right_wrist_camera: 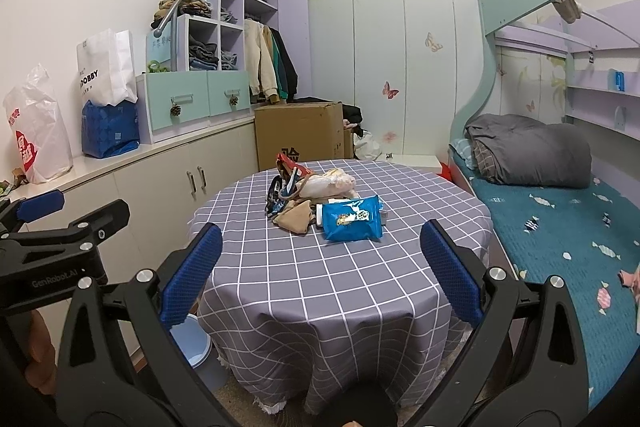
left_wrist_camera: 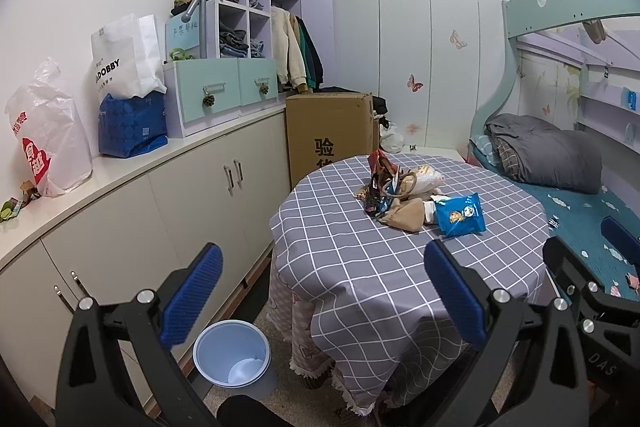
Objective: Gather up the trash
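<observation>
Both claws wide open, empty: left claw (left_wrist_camera: 324,291), right claw (right_wrist_camera: 322,273).

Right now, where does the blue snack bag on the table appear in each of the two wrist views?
Left wrist view: the blue snack bag lies right of centre, at the near right end of the trash pile, above the right finger.
Right wrist view: the blue snack bag lies near the centre, between the two fingers and beyond them.
Shared landmark: the cardboard box behind the checked table.
</observation>
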Demonstrator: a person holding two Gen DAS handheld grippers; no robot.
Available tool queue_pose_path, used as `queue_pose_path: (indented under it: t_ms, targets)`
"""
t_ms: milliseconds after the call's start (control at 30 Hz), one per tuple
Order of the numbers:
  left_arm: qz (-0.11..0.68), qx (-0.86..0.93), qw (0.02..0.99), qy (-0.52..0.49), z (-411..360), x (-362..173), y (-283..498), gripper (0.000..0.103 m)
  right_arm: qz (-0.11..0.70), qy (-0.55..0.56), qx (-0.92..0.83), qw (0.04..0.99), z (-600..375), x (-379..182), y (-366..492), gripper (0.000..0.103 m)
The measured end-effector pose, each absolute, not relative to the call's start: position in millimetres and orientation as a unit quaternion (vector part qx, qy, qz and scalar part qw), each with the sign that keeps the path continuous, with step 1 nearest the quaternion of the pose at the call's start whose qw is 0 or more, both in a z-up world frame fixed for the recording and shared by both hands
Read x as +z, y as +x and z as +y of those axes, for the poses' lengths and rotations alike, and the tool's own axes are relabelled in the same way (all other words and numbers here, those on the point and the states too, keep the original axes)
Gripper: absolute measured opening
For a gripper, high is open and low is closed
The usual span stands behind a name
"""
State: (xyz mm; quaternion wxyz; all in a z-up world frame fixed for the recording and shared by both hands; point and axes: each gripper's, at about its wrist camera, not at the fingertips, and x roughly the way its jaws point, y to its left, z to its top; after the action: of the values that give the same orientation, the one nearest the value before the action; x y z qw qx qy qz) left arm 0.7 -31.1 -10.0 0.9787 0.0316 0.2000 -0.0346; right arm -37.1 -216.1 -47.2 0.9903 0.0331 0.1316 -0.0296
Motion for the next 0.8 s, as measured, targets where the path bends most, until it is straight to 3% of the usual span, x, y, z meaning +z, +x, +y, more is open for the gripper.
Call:
queue_pose_path:
  t_ms: [800]
  targets:
    - [0.206, -0.033, 0.977, 0.033, -30.6, -13.6, 0.8, 0.099, 0.140, 0.038, -0.025, 0.989, -217.4, -53.4, -39.6, 0.097]
